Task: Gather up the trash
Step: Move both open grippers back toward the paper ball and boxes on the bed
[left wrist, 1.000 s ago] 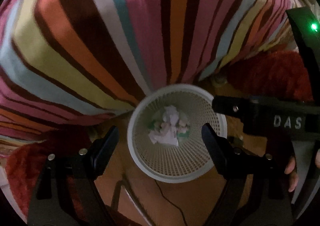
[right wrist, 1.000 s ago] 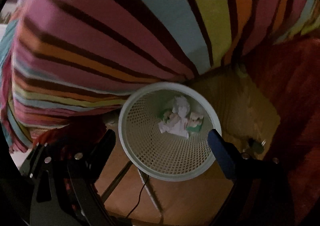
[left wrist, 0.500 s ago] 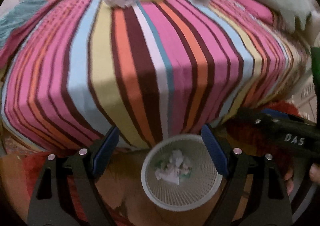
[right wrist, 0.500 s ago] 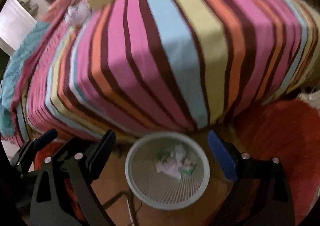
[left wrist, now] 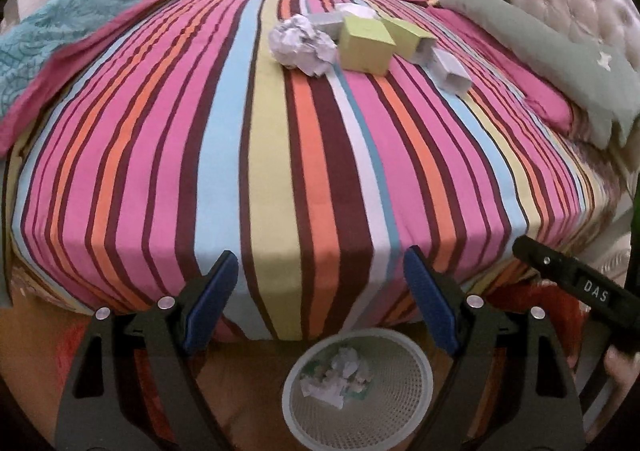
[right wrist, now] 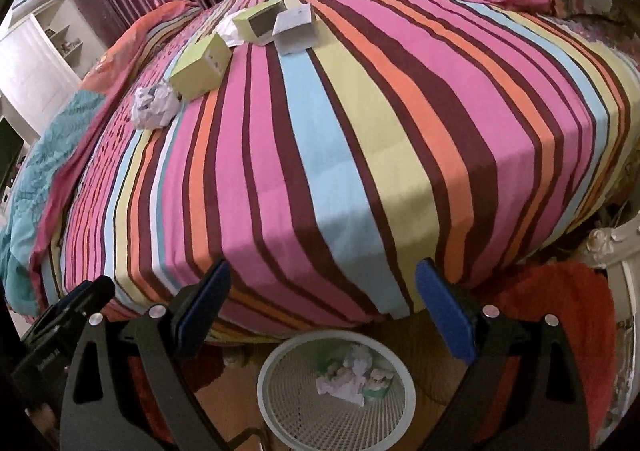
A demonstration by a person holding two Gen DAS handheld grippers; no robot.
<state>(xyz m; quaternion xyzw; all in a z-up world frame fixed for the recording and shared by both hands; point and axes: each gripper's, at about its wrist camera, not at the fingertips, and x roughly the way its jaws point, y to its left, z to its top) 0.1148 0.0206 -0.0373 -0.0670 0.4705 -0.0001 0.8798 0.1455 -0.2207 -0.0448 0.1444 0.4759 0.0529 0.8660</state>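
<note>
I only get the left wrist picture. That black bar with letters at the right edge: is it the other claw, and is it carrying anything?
Observer: Yes, that is the right gripper. Its own camera shows the blue-padded jaws wide apart with nothing between them.
Operator: And the farther lime-green cardboard box on the striped bed, is anything in it?
Observer: From the right side it shows an open end that is dark inside. I see nothing in it.
Operator: What is beyond the bed's left side?
Observer: A white cabinet with open shelves stands there.
</note>
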